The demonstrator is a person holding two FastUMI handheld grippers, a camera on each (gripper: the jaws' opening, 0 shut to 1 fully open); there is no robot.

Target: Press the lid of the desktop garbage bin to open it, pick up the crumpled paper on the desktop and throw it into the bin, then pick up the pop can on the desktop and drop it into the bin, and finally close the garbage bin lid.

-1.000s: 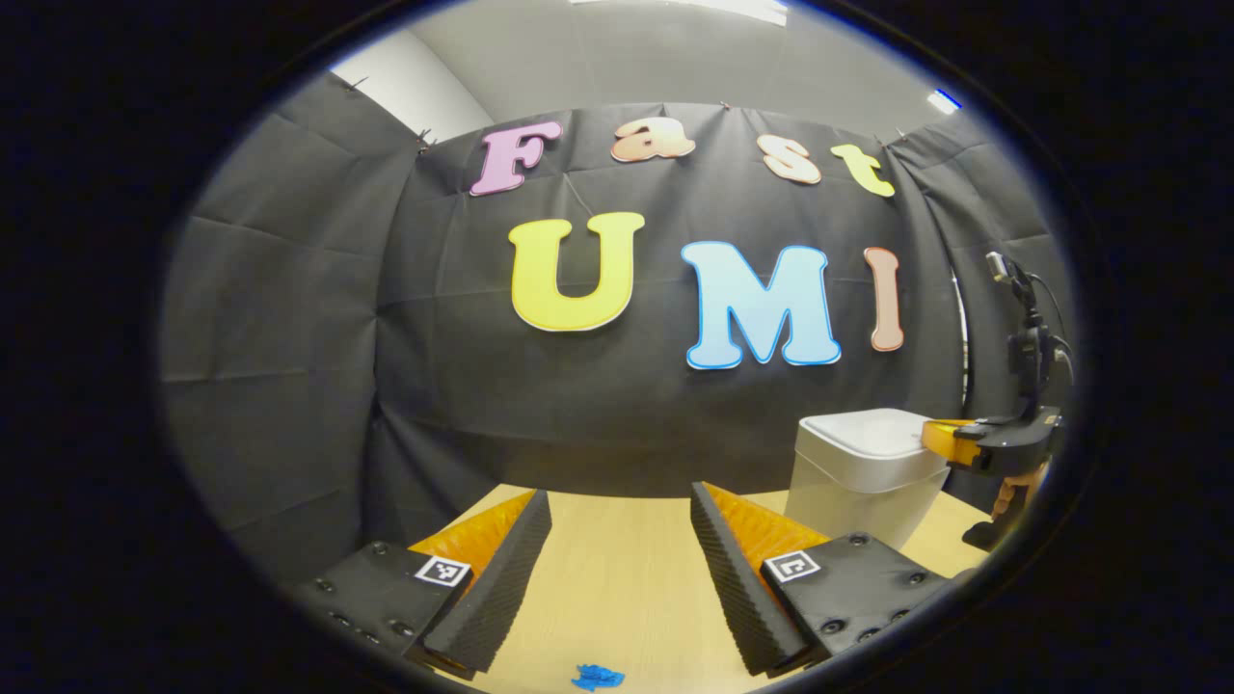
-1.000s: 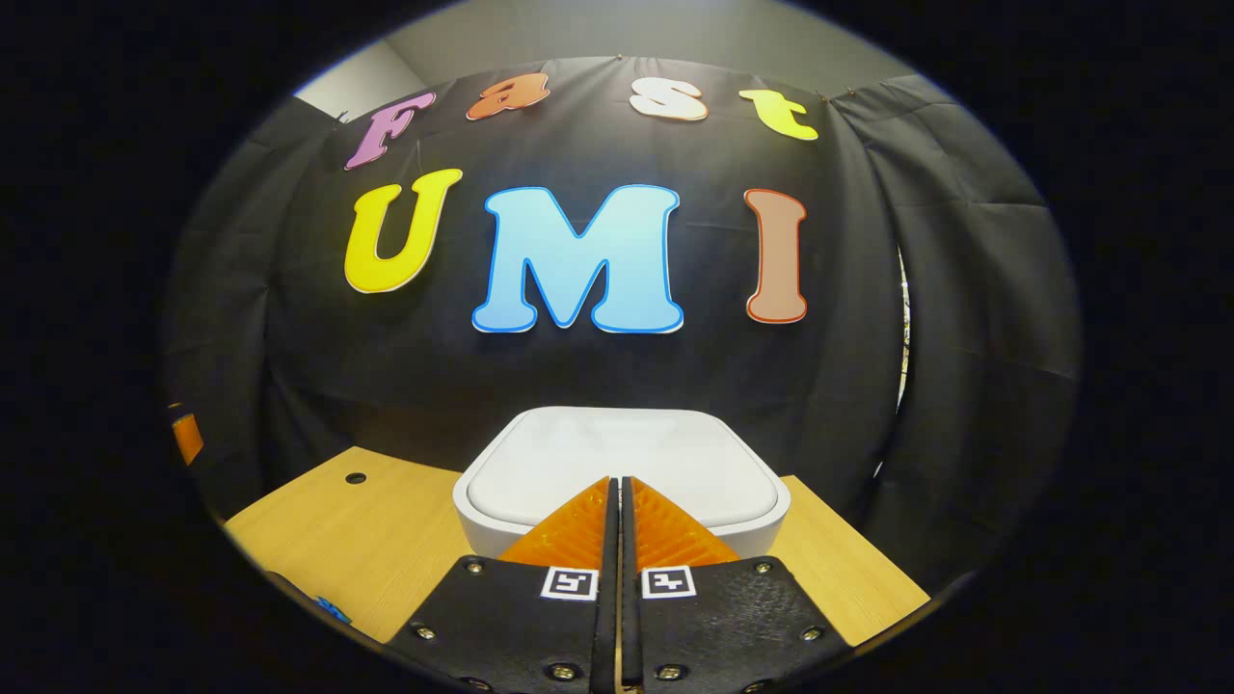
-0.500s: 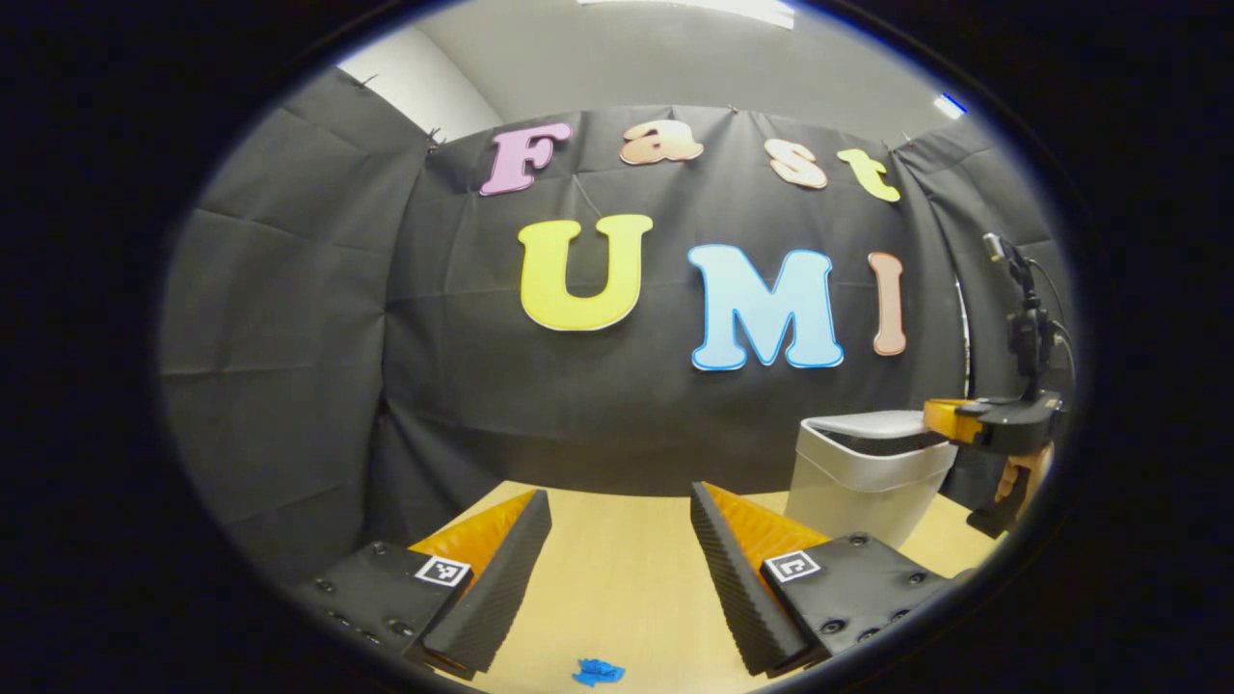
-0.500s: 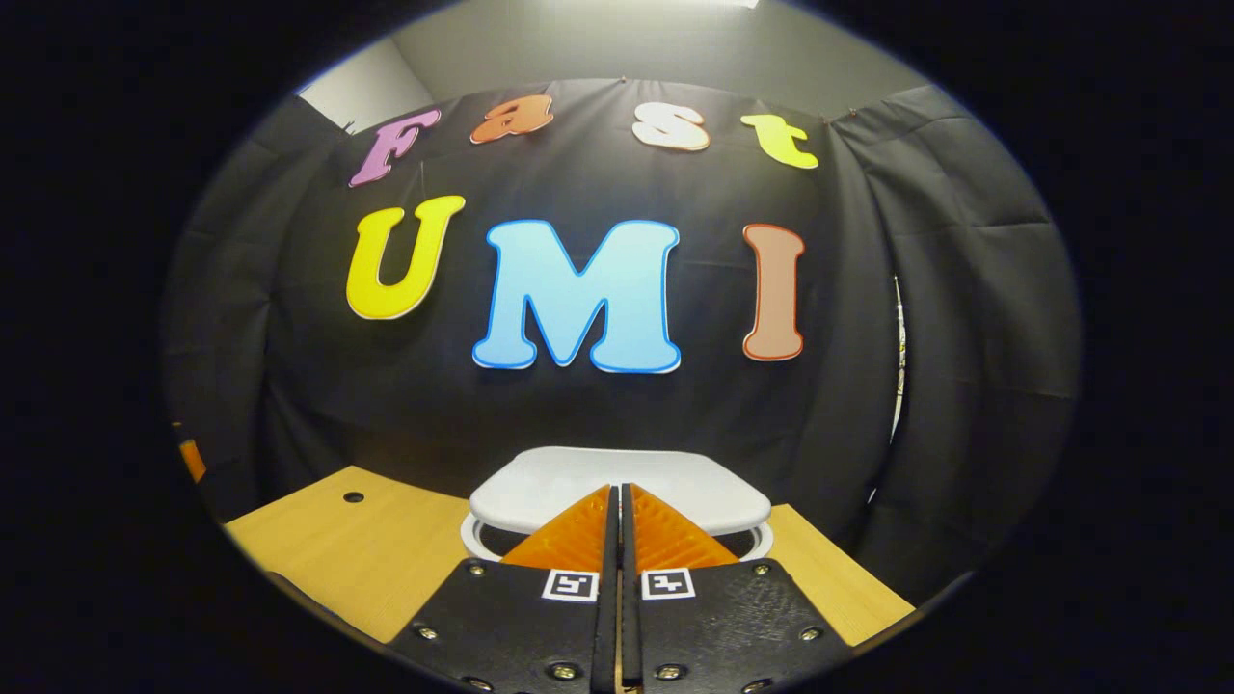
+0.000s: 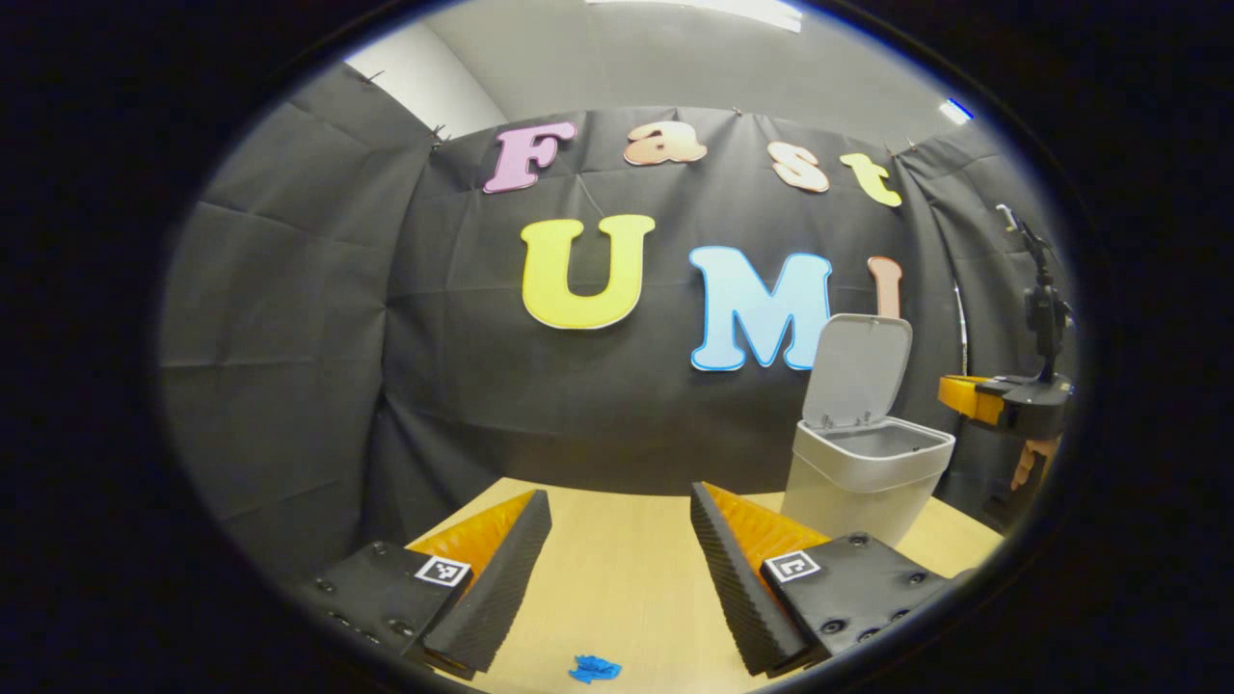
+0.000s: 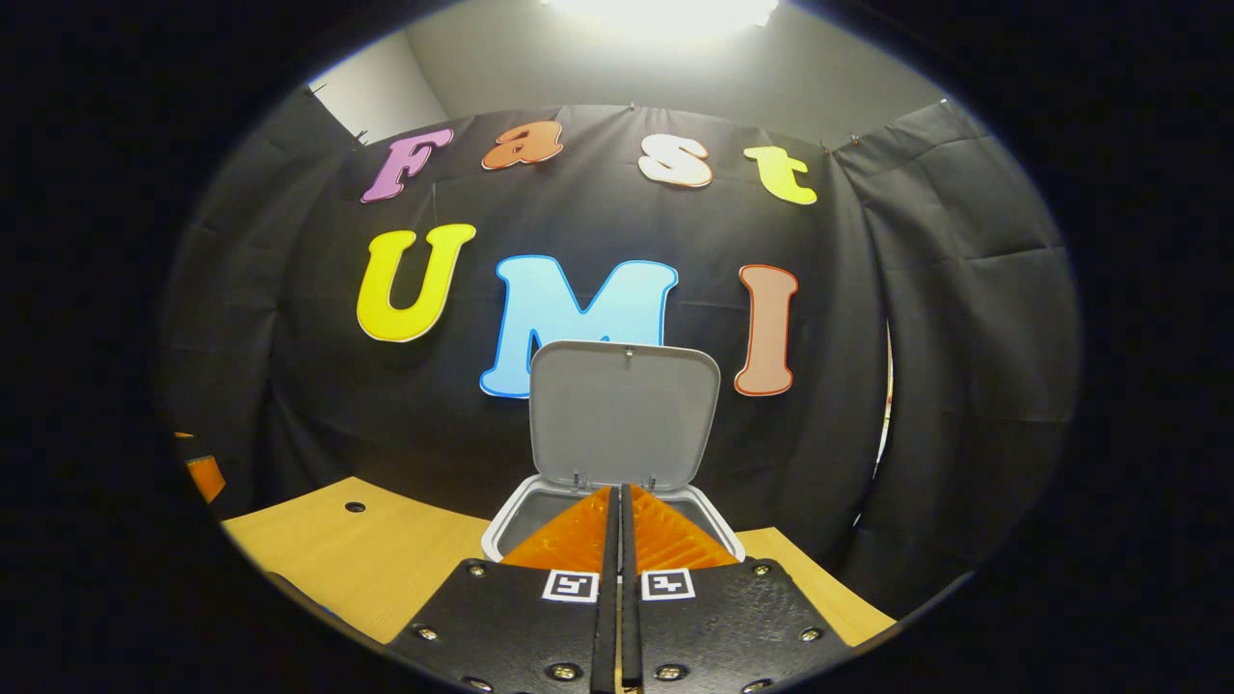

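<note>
bin lid up
right gripper pressed together just above the bin's rim; left gripper spread apart, well left of the bin over the desk.

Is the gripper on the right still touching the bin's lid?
Apart. In the left gripper view, the right gripper hangs beside the open bin, with dark wall showing between it and the raised lid.

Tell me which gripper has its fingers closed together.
The right gripper, in front of the open bin: its fingers meet. The left gripper is spread apart.
</note>
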